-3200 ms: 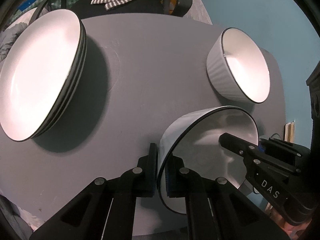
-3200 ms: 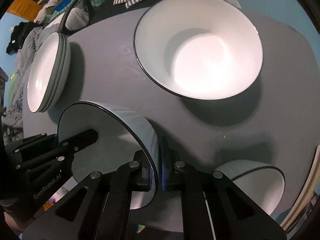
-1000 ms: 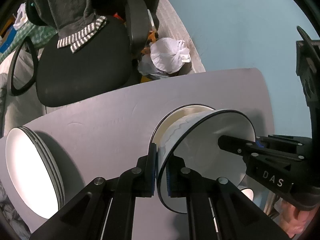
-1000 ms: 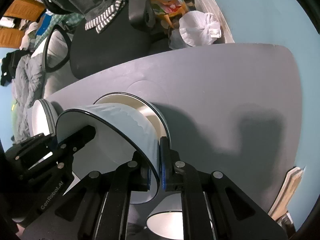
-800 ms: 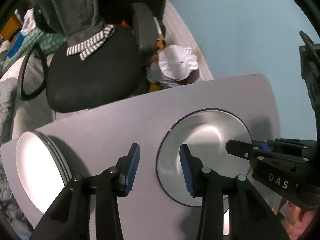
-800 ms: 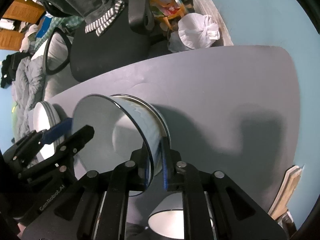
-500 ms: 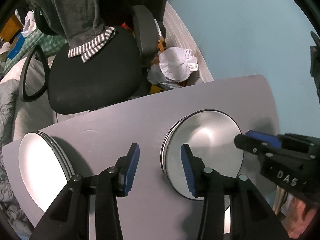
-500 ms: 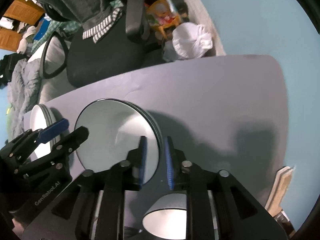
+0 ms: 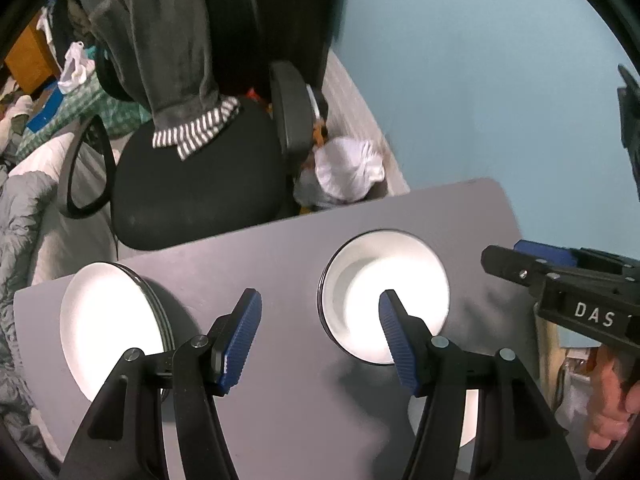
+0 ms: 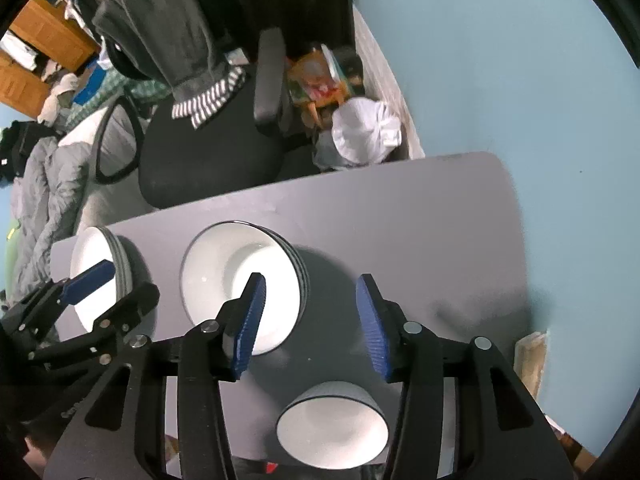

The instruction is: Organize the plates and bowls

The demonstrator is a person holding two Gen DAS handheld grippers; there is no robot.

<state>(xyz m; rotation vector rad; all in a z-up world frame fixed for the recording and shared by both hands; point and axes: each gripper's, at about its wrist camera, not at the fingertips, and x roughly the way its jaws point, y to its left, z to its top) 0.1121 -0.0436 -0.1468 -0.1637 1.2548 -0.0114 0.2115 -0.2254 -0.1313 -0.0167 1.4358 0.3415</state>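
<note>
On right gripper (image 9: pixel 500 256) body, white lettering "DAS", jaws opening, empty

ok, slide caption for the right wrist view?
Right gripper opening, empty, above stacked bowls on the grey table; plate stack left, small bowl near.

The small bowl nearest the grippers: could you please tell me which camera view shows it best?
The right wrist view: the small bowl shows whole there, rim and wall, low between the right gripper's opening, empty jaws. The left wrist view shows only a white sliver behind a finger.
</note>
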